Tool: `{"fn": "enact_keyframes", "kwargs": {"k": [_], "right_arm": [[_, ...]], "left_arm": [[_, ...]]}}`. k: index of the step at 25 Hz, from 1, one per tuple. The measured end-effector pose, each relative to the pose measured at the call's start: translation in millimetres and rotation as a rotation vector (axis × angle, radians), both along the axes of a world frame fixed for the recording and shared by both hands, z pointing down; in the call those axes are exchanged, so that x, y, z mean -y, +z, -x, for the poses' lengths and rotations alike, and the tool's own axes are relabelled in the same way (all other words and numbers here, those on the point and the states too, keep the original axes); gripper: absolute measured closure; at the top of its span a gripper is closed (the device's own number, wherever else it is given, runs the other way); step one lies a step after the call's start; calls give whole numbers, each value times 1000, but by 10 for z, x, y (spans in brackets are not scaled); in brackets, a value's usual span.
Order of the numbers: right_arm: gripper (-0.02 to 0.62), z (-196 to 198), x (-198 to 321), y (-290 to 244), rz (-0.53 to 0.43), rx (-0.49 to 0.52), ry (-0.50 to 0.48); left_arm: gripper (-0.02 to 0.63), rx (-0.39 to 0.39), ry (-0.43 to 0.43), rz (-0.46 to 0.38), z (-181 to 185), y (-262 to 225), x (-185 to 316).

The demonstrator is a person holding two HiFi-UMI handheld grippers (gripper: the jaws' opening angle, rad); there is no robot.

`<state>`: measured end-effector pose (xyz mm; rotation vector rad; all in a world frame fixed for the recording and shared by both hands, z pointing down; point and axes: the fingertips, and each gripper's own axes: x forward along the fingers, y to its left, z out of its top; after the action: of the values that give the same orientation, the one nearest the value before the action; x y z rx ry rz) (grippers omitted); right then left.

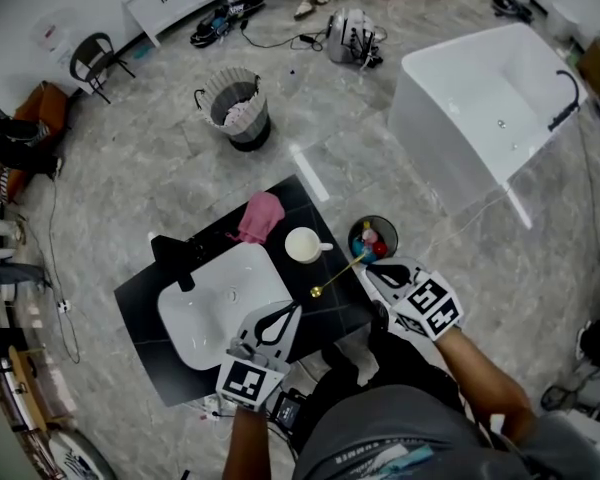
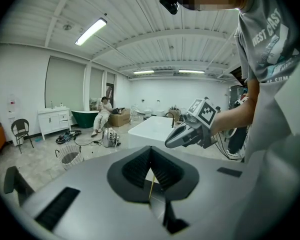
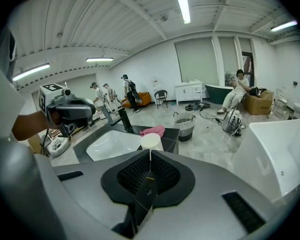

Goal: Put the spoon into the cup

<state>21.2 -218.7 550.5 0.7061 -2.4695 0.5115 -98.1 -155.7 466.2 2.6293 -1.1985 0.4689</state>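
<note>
- Spoon [image 1: 340,275]: thin, gold, with a small round end, slanting over the black counter [image 1: 325,316] just beside the white cup [image 1: 303,245].
- Right gripper [image 1: 369,270]: jaws pinch the spoon.
- Left gripper [image 1: 292,313]: jaws pressed together, empty.

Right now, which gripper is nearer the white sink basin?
Left. The left gripper hangs by the basin, at its right edge; the right gripper, shut on the spoon, is past the cup.

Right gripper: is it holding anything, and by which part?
The right gripper is shut on the spoon, at its handle end; the bowl sticks out free, near the cup.
</note>
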Motion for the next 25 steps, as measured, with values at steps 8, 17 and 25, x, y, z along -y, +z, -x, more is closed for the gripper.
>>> {"fn": "enact_keyframes", "kwargs": {"k": [8, 17, 25], "right_arm": [[563, -73, 136, 189, 25, 5, 16], [563, -144, 241, 393, 58, 2, 29], [563, -182, 323, 557, 79, 6, 43]], "left_arm": [[603, 11, 2, 24, -96, 109, 68], [603, 19, -7, 55, -148, 223, 130], [603, 29, -4, 73, -174, 325, 158]]}}
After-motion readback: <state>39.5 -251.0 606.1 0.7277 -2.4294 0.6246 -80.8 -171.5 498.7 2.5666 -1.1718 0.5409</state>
